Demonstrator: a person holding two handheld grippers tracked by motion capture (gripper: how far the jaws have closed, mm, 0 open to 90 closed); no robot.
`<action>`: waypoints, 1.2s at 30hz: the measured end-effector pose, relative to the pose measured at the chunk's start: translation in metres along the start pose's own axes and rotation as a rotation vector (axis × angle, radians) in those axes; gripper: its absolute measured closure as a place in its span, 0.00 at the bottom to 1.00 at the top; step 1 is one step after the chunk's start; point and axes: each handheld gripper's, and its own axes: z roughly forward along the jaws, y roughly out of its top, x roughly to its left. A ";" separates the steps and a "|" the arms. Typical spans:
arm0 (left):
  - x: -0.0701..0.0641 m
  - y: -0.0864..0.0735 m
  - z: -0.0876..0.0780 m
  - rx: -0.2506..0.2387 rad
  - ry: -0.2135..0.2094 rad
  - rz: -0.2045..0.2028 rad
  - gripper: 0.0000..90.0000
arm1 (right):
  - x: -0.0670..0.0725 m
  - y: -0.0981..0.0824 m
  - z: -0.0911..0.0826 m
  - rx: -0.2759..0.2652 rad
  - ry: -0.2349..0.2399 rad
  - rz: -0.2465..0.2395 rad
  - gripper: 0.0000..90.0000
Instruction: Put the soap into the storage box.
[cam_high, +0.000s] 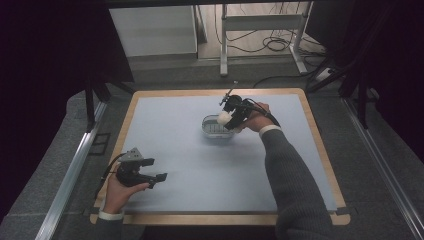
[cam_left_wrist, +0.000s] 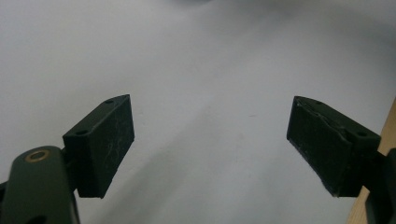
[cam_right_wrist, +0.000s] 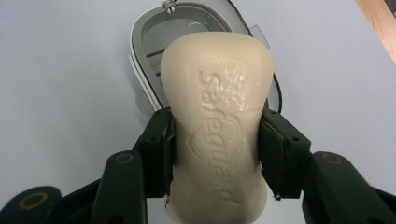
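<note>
Soap bar (cam_right_wrist: 217, 140) sits closest to the lens in the right gripper view, cream-coloured, embossed "Safeguard"; right gripper (cam_right_wrist: 215, 149) pinches it by both long sides, just above a grey soap dish (cam_right_wrist: 149, 42); pale blue mat (cam_high: 180, 130) covers a wood-edged table (cam_high: 320, 150); dark floor around, white desk legs & cables behind. Right hand (cam_high: 257, 120) reaches far across, grey sleeve (cam_high: 290, 185) extended. Left gripper (cam_high: 152, 177) rests near the front-left edge, jaws spread wide, nothing between; left hand (cam_high: 120, 192) grips it from below.
</note>
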 end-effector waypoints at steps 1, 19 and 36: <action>0.000 0.000 0.000 -0.001 0.001 0.000 0.17 | -0.001 0.001 0.001 -0.001 -0.001 -0.007 0.55; 0.000 0.000 -0.001 -0.004 -0.002 -0.003 0.17 | -0.002 0.020 0.020 0.011 0.000 -0.063 0.55; -0.001 0.000 0.001 0.005 0.001 -0.002 0.17 | 0.003 0.026 0.043 0.049 -0.008 -0.138 0.54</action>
